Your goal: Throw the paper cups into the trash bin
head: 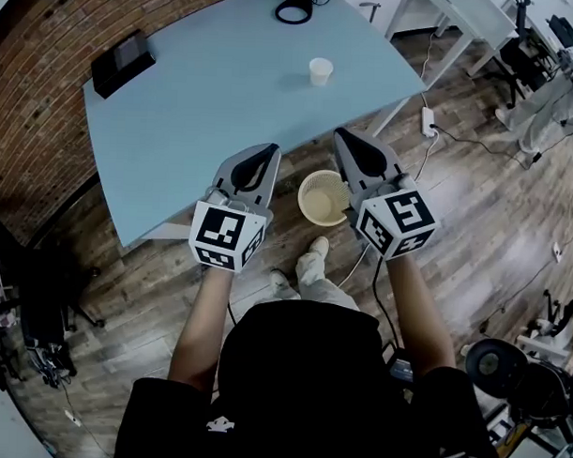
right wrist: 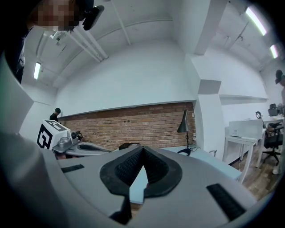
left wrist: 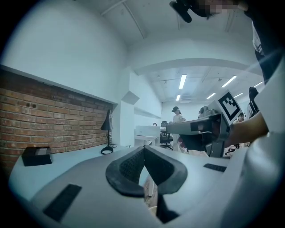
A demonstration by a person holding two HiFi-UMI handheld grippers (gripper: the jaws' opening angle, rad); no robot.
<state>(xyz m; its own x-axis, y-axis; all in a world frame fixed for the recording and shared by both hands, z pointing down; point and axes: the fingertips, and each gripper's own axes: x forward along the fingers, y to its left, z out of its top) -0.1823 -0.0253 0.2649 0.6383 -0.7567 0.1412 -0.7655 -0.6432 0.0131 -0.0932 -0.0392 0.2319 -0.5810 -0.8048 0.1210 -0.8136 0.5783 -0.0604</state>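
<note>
At the edge of a pale blue table point(head: 206, 108), one paper cup point(head: 320, 71) stands upright toward the far side, not yet picked up. The trash bin point(head: 305, 191) waits on the floor between the left tool point(head: 269, 149) and right tool point(head: 342, 136), with no cup visible inside. Both tools are closed tight and hold nothing, so the task looks barely begun.

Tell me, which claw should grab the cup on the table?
Probably the right claw: its tip sits a bit nearer the paper cup than the left claw. Both are shut and empty.
</note>
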